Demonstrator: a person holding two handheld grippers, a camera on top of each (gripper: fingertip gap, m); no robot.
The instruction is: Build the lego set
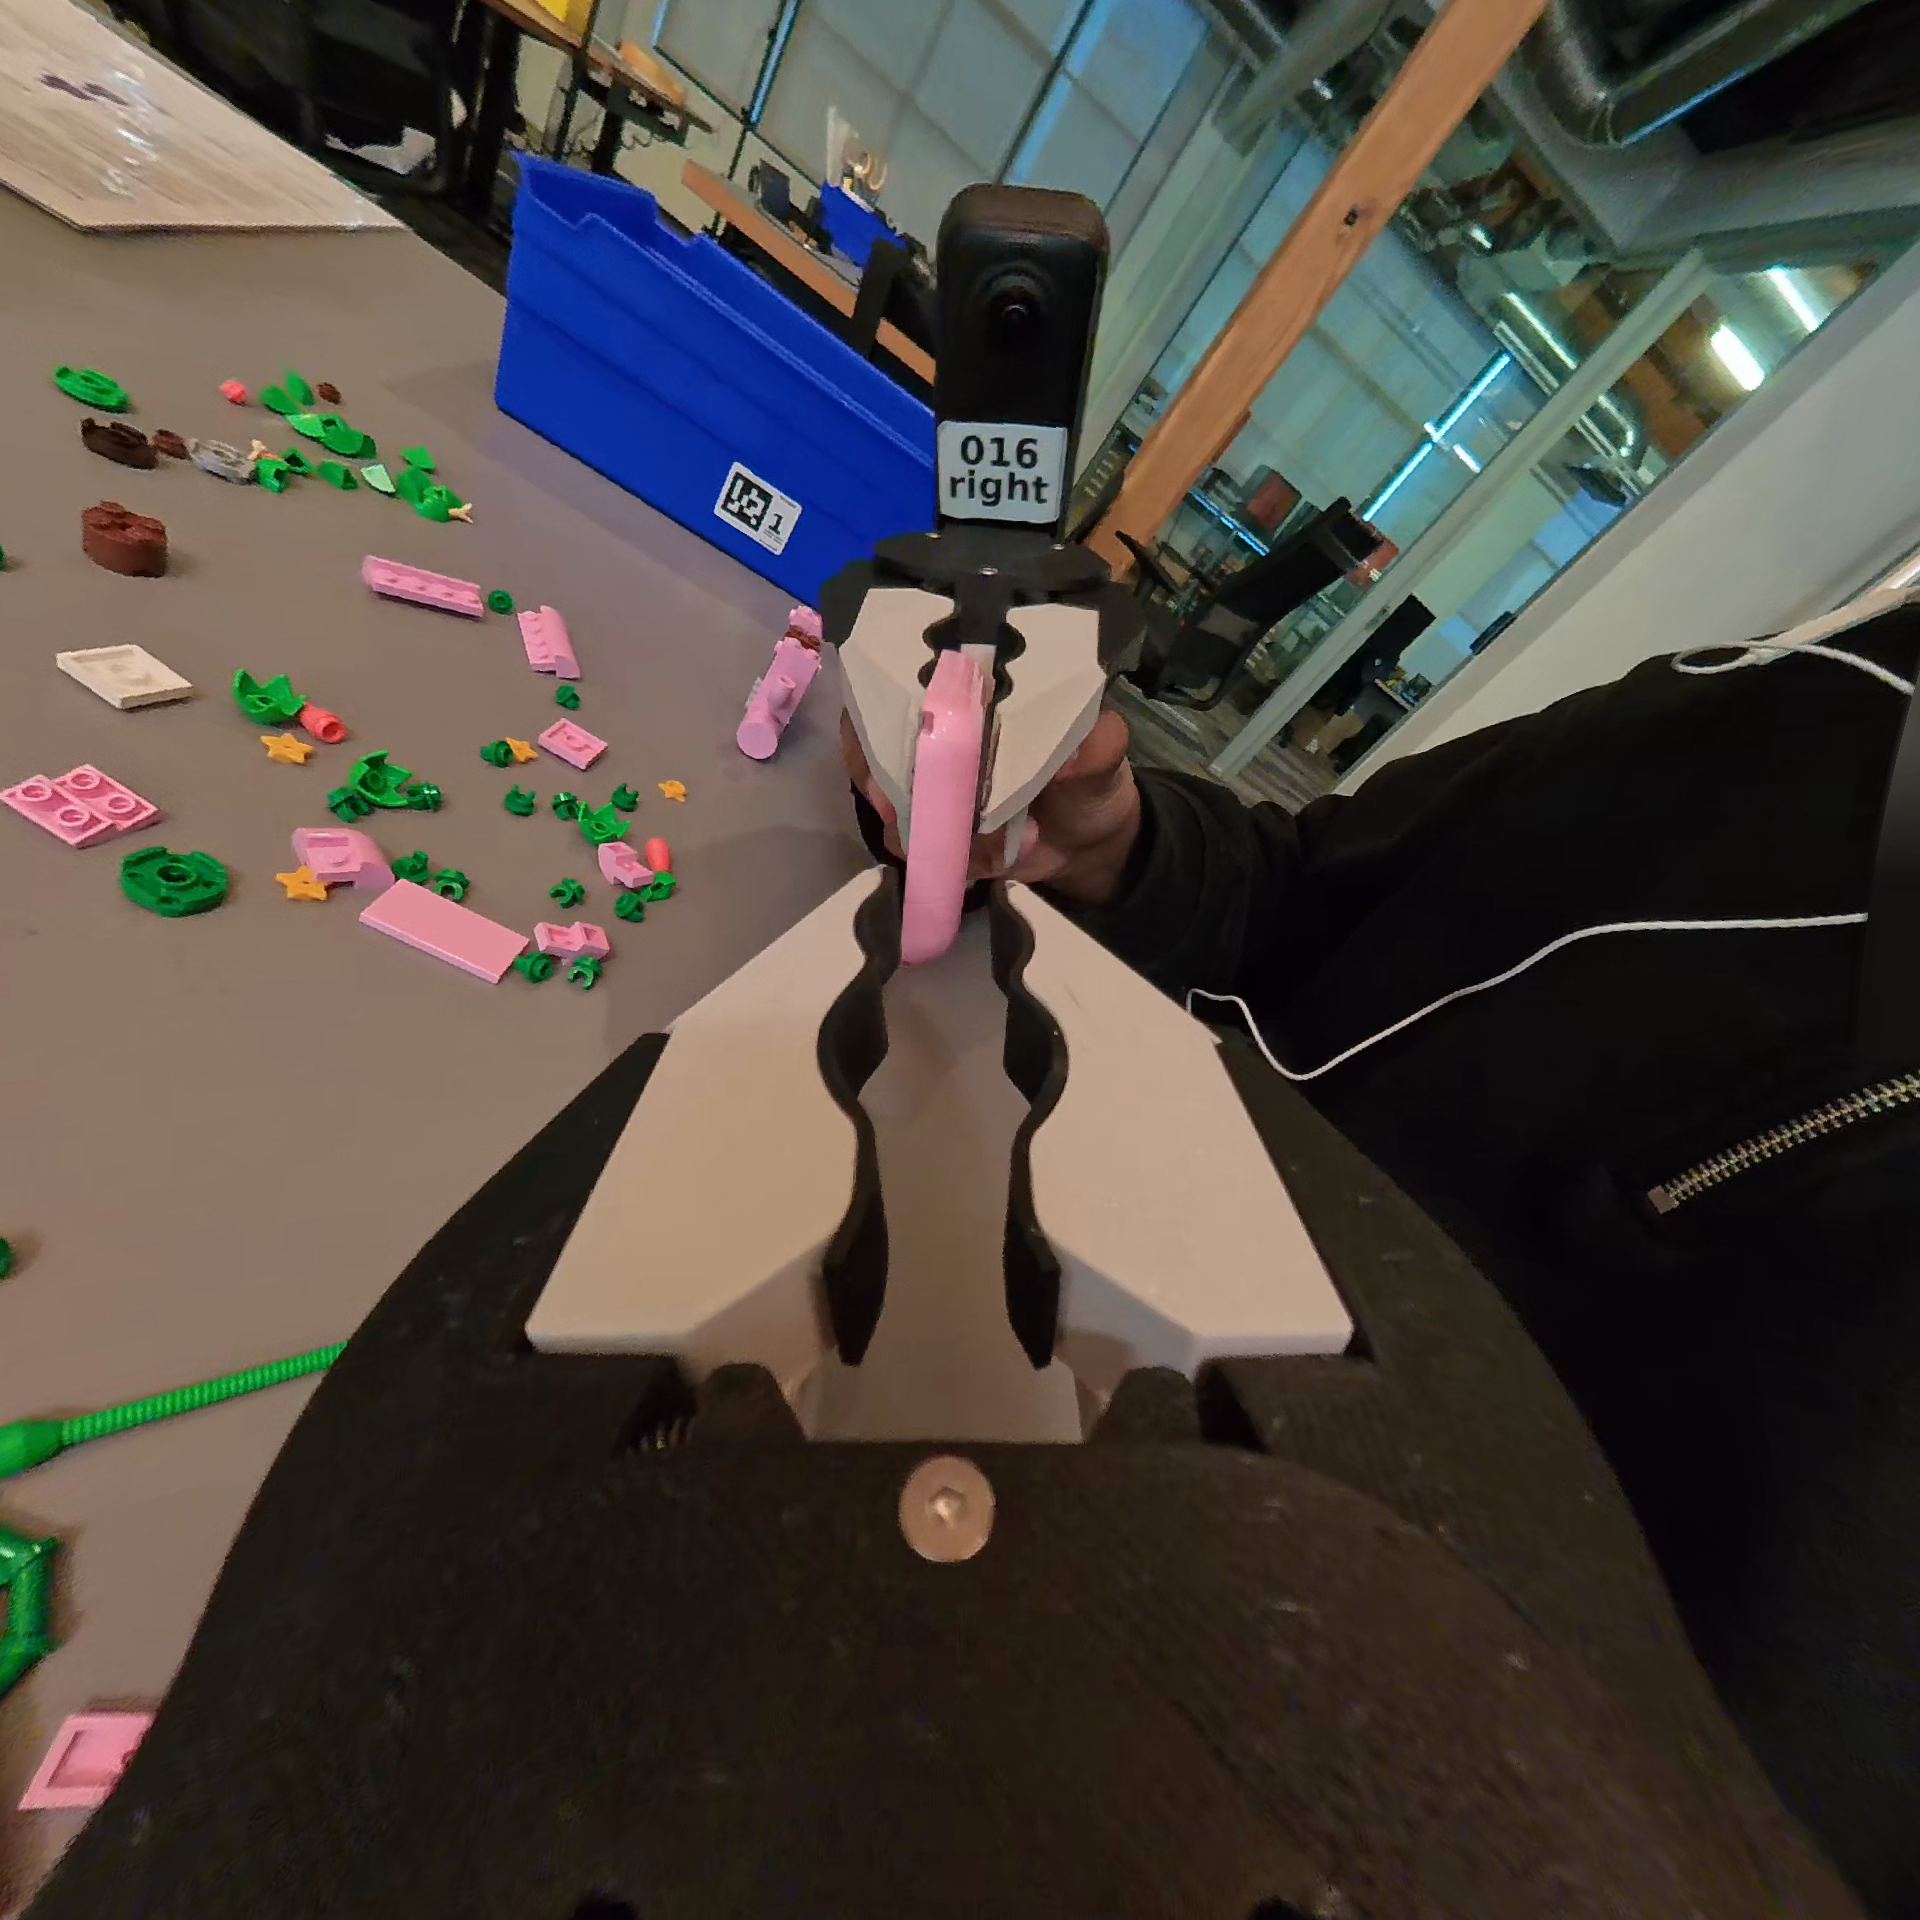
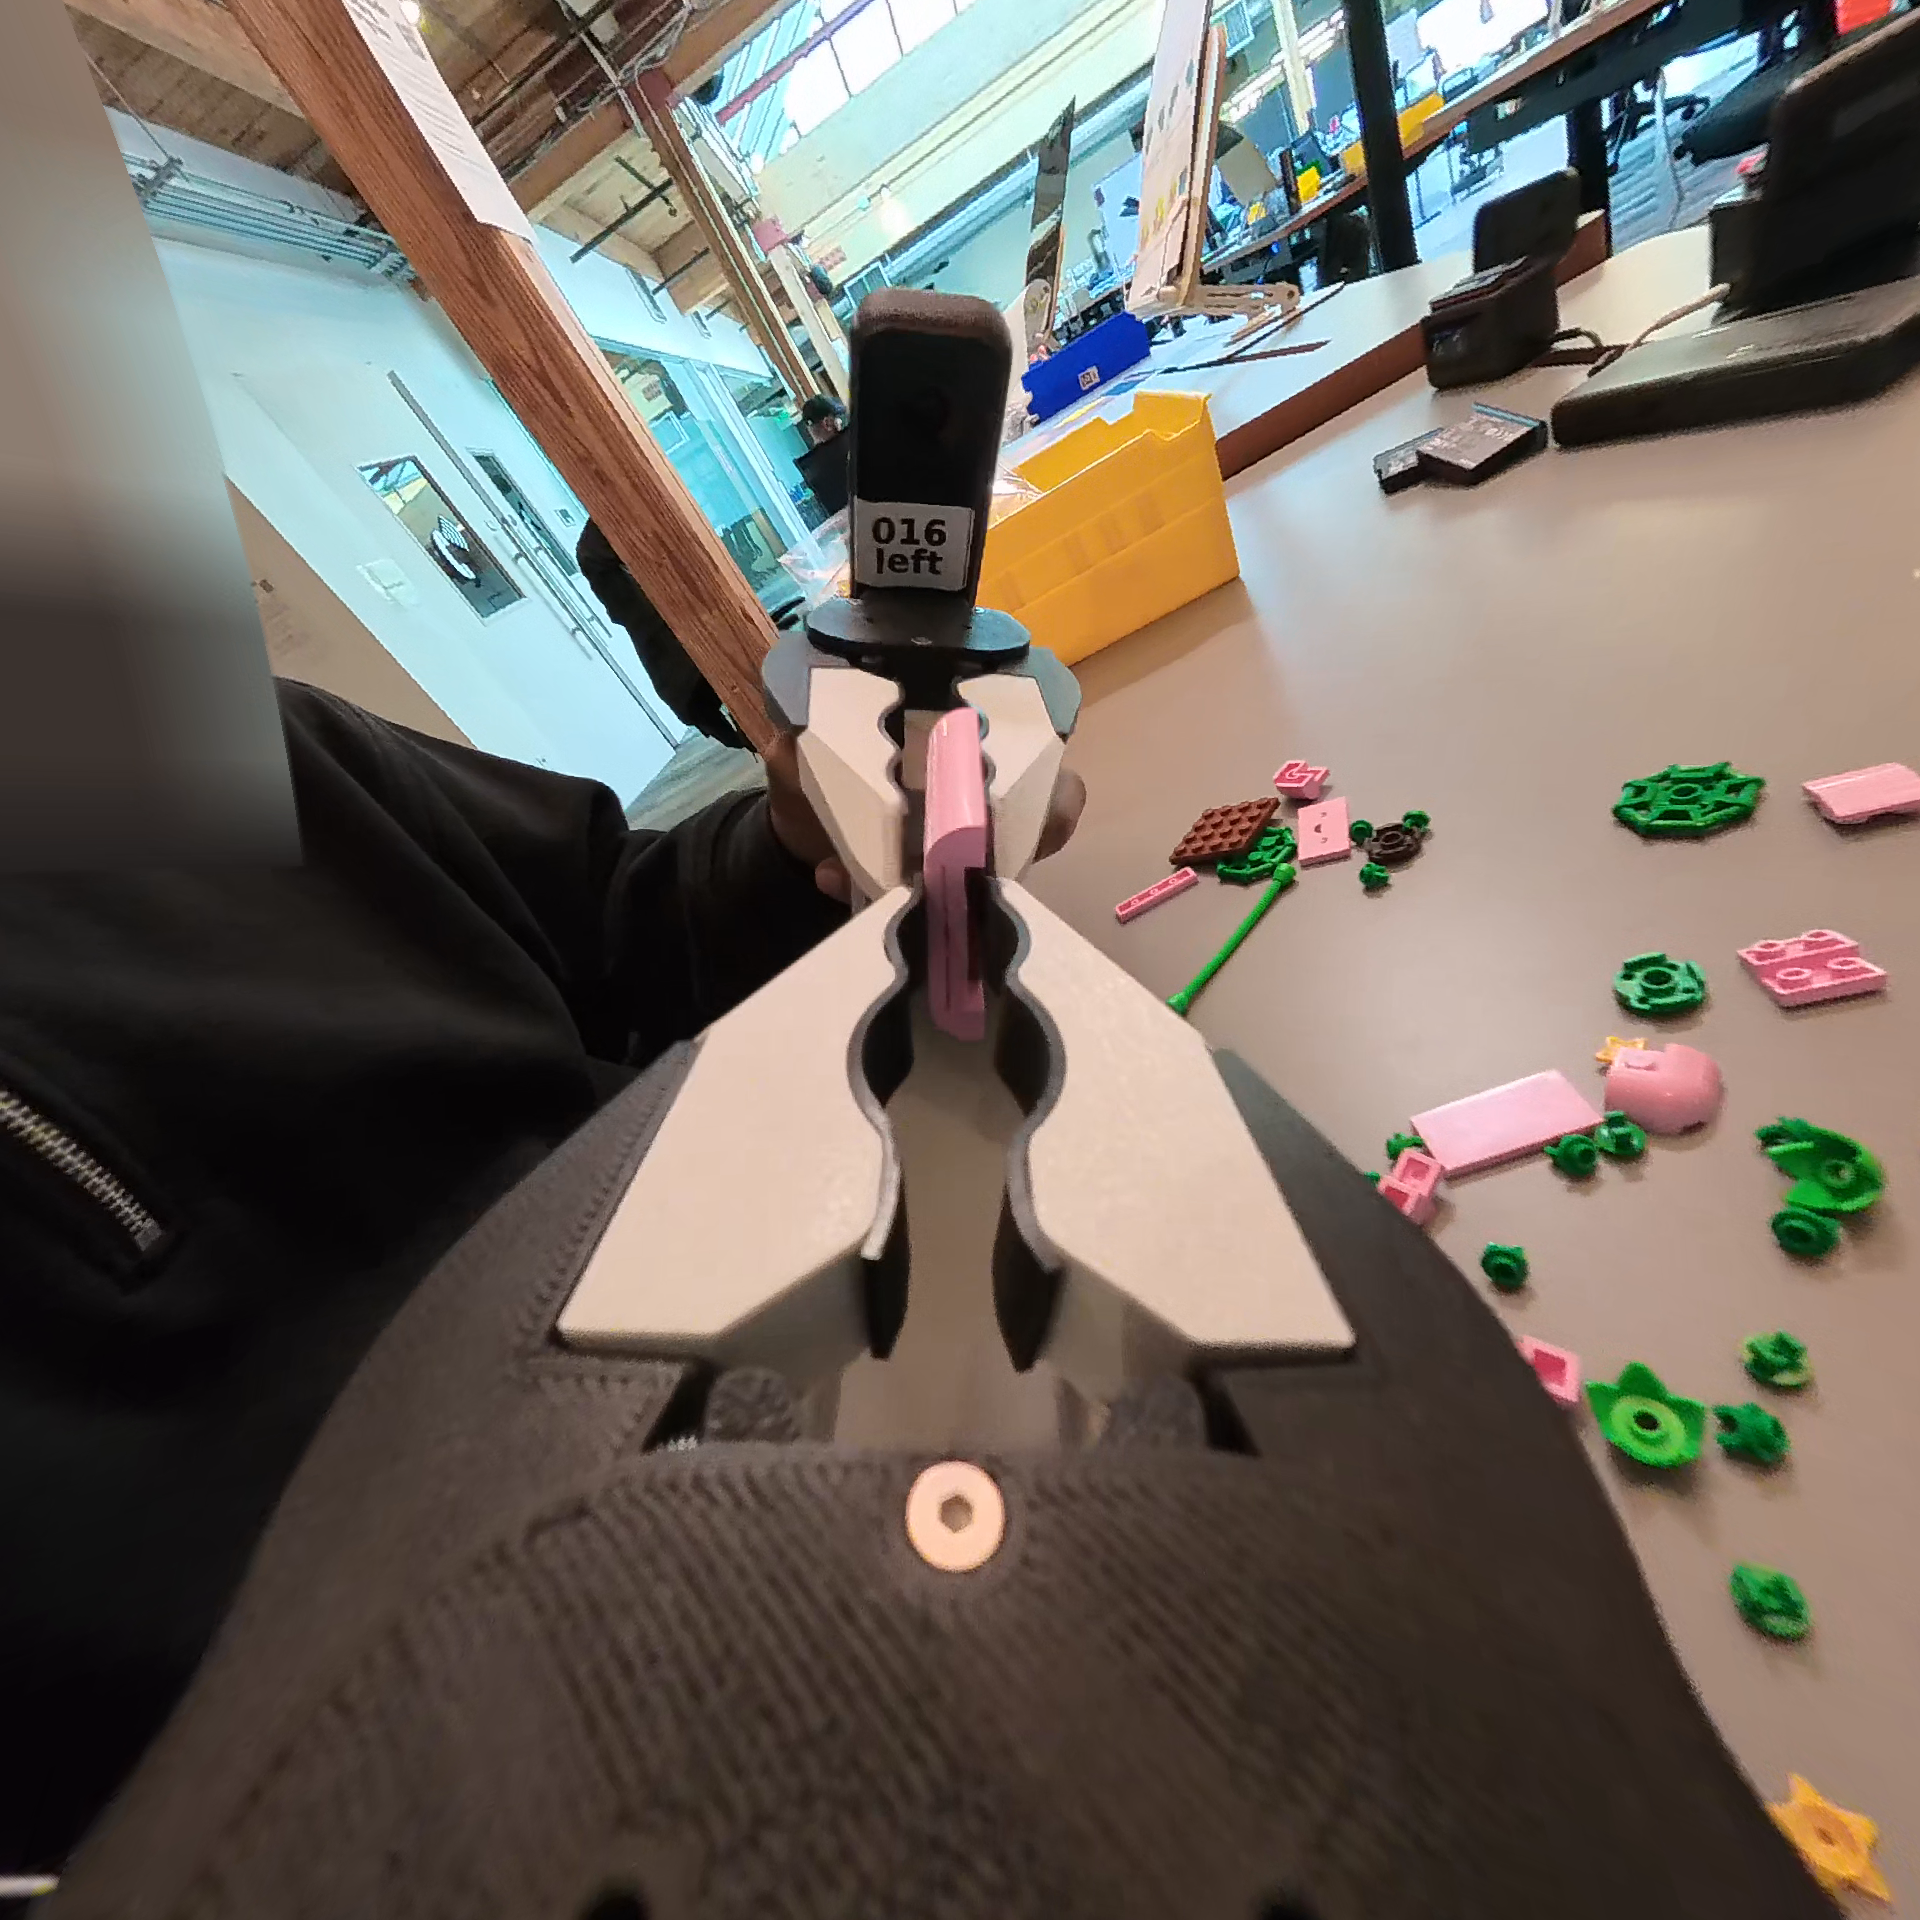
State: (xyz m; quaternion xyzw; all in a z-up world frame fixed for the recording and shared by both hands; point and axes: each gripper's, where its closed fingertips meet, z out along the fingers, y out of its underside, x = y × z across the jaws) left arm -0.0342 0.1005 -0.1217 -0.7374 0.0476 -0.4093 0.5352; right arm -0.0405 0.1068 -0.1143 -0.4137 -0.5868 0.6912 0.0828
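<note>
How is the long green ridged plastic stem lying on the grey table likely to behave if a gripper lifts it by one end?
The long green ridged plastic stem is thin, so it probably weighs little and may flex. Its rounded shape suggests it could roll on the grey table when pushed.

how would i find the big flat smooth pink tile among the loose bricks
Start at the blue bin on the grey table and come toward the near edge, through the scattered pink and green pieces. The flat pink tile lies there beside a yellow star. Unlike the other pink pieces, its top is smooth, without studs.
</note>
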